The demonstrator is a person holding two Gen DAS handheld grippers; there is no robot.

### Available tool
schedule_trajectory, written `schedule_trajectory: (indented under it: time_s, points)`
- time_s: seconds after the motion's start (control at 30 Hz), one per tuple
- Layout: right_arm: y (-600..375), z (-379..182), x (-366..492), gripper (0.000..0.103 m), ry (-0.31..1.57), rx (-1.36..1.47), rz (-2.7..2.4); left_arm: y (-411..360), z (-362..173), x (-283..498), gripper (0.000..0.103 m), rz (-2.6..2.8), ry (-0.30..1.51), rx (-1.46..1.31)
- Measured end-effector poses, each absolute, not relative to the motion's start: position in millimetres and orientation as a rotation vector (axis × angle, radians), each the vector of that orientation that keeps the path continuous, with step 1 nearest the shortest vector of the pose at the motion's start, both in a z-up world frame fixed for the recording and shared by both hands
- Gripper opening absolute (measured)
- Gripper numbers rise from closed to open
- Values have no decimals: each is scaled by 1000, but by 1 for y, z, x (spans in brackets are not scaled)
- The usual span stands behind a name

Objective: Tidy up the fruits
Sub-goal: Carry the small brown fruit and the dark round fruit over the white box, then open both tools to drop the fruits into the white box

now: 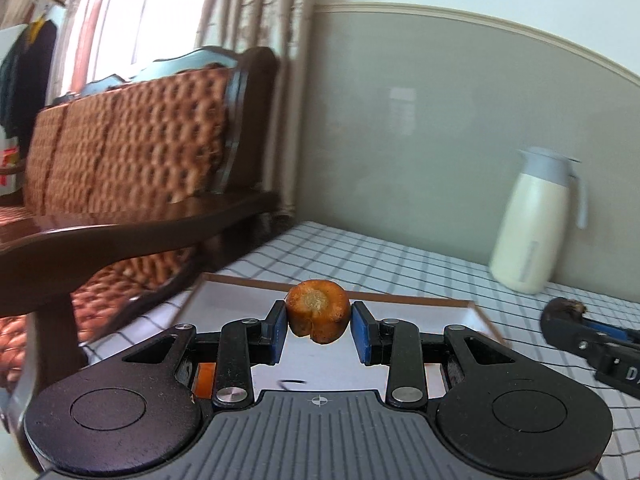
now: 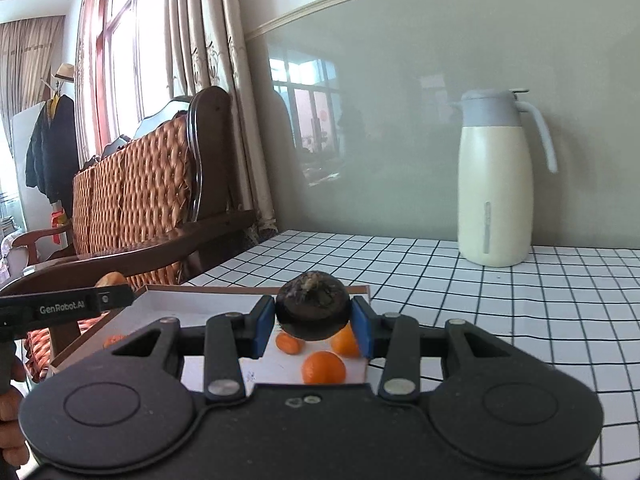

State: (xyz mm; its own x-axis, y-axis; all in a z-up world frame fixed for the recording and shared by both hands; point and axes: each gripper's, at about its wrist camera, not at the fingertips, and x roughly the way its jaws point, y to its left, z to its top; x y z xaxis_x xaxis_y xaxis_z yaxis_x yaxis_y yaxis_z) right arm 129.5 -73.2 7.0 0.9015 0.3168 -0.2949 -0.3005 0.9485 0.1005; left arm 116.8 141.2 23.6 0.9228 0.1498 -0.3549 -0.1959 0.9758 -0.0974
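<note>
My left gripper is shut on an orange carrot chunk, held above a shallow white tray with a brown rim. My right gripper is shut on a dark round fruit, and hangs over the tray's near right corner. Three small orange fruits lie in the tray under the right gripper. In the left wrist view the right gripper shows at the right edge with the dark fruit. The left gripper with its carrot chunk enters the right wrist view from the left.
A cream and grey thermos jug stands on the checked tablecloth against the grey wall. A dark wooden sofa with woven cushions sits just beyond the table's left edge. A person's hand holds the left gripper's handle.
</note>
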Motion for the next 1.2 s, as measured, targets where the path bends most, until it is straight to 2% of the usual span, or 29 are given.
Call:
schedule_trajectory:
  time_s: [0.5,0.83,0.9,0.93,0.97,1.0,1.1,1.2]
  points:
    - [-45,-1,169,33,362,47,337,185,13,144,35,280,381,-173]
    - [-36,-6,198,35,402,25,337,187,3,164,35,280,424,-174]
    - [-34,-7,200,51,406,6,313,184,2,169,36,271,435,-166]
    - [-37,-5,197,76,381,18,297,181,1,172,63,266,445,-149]
    - [-41,-2,190,90,336,40,268,178,1,175,92,281,456,-129]
    - [-43,1,185,93,306,46,253,176,3,174,102,310,451,-119]
    - [-47,6,178,93,263,39,254,170,12,165,103,319,349,-110]
    - [-51,4,178,94,279,64,259,170,12,168,103,329,361,-118]
